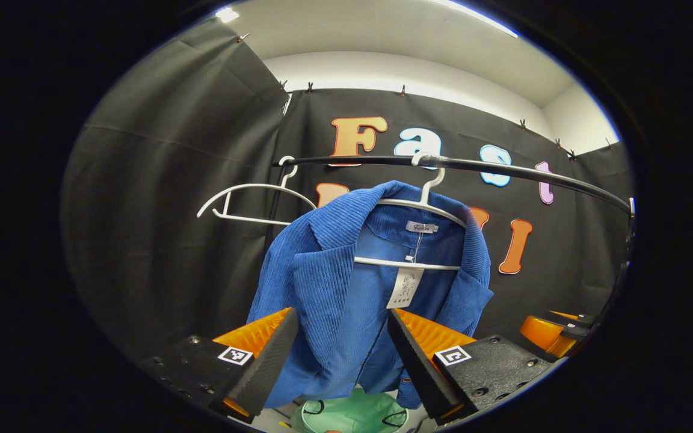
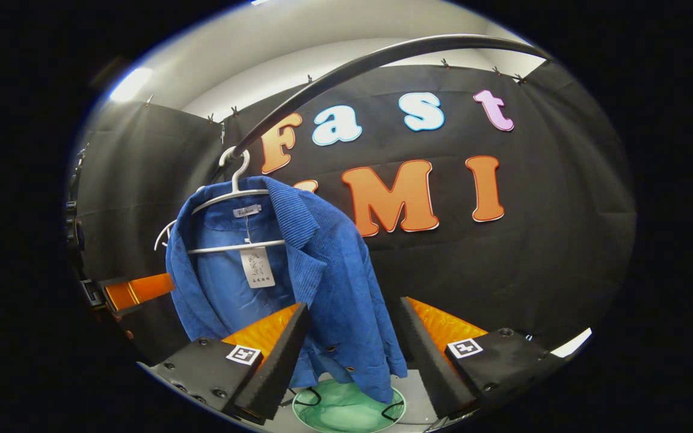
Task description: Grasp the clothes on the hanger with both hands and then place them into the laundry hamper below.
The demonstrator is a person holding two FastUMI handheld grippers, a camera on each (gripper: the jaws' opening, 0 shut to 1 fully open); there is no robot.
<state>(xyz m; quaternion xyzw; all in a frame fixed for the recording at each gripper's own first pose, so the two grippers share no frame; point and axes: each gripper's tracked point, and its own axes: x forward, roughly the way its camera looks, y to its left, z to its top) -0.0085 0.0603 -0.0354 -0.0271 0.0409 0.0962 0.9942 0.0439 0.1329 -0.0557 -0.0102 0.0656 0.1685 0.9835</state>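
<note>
Both tongs gape, holding nothing: left gripper (image 1: 339, 355), right gripper (image 2: 349, 355). The blue corduroy jacket (image 1: 346, 282) hangs on a white hanger (image 1: 421, 204) from the rail (image 1: 503, 168), above the green hamper (image 2: 346, 409). Soft, floppy and probably fairly light; pinch each front panel near the shoulders.

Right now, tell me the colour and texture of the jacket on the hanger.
Blue, ribbed corduroy jacket on a white hanger; the left gripper view shows it best.

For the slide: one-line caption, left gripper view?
Left gripper open before a blue corduroy jacket on a white hanger, green hamper below.
</note>
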